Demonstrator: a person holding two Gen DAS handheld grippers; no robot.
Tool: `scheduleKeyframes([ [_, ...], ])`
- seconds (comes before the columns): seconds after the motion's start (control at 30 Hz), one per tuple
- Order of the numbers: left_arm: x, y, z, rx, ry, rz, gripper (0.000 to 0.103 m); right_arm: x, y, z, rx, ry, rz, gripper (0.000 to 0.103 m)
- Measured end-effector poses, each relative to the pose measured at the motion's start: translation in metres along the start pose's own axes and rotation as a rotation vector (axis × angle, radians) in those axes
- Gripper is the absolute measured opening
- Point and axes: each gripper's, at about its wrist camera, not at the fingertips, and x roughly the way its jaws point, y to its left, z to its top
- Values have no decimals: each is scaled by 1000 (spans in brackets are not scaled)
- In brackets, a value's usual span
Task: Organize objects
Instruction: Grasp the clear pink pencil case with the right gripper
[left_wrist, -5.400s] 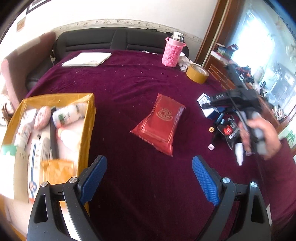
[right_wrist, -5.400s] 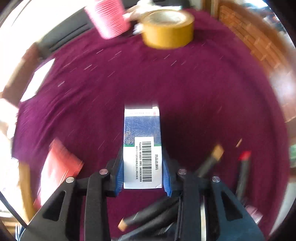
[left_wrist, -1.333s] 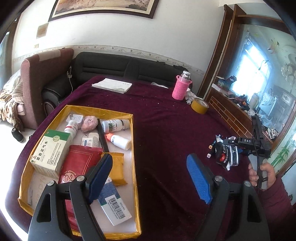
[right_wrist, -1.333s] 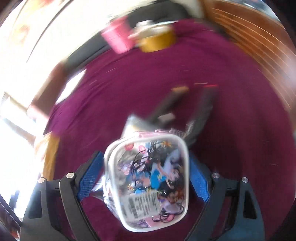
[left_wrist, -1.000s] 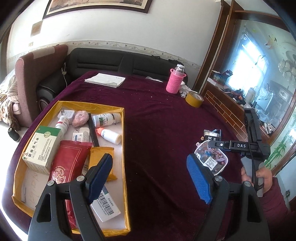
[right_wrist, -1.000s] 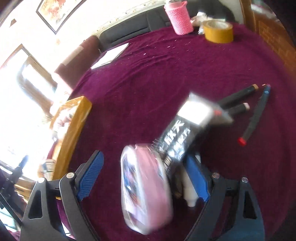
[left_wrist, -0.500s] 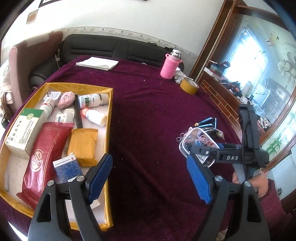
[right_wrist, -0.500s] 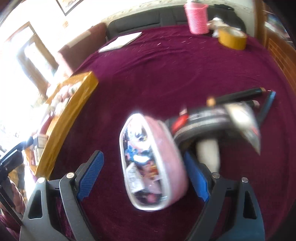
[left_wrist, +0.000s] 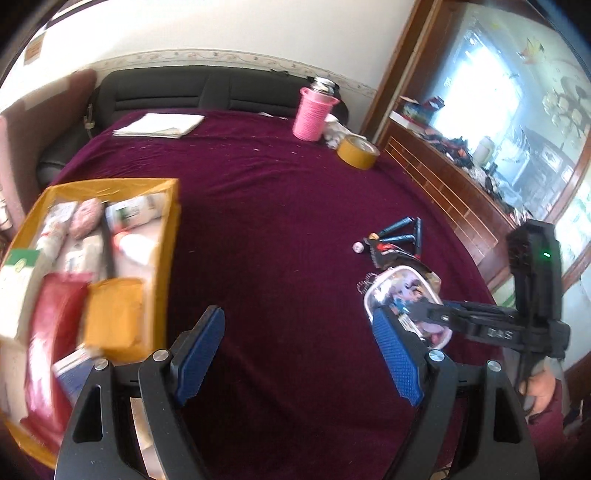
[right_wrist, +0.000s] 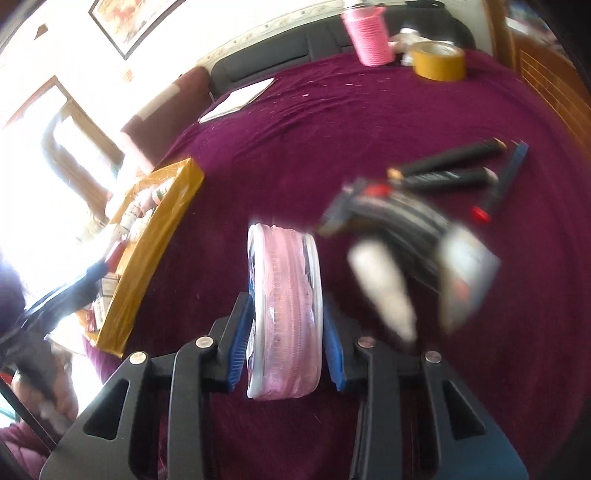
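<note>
My right gripper (right_wrist: 286, 332) is shut on a pink zip pouch (right_wrist: 286, 295) with a clear printed face, held edge-on above the maroon tablecloth. The pouch also shows in the left wrist view (left_wrist: 400, 299), clamped by the right gripper at the right. My left gripper (left_wrist: 299, 356) is open and empty, hovering over the cloth. A yellow tray (left_wrist: 168, 236) at the left holds bottles, a red packet, an orange packet and boxes. Several pens and a dark packet (left_wrist: 399, 240) lie on the cloth beyond the pouch.
A pink knitted bottle holder (left_wrist: 314, 114), a roll of yellow tape (left_wrist: 358, 152) and a white paper pad (left_wrist: 159, 125) stand at the far side. A dark sofa runs behind the table. A wooden ledge lies to the right.
My right gripper has closed on the pink pouch and turned it edge-on, lifting it off the pile. My left gripper has drifted lower, closer to the cloth, still open.
</note>
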Motion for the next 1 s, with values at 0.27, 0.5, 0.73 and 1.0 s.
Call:
scheduleKeyframes([
  [0.27,88,-60,36,117,106,-62,77,-73,-69,-34,133,-124,-73,31],
  [0.5,136,-131,64,405,112,-111,77,-94,-108,-50,236,-150,-13,31],
  [0.73,169,-158,43,522,185,-81,74,-90,-138,-53,323,-155,29,33],
  [1.0,154,-158,32,518,240,-176,67,-75,-140,-48,320,-115,58,49],
])
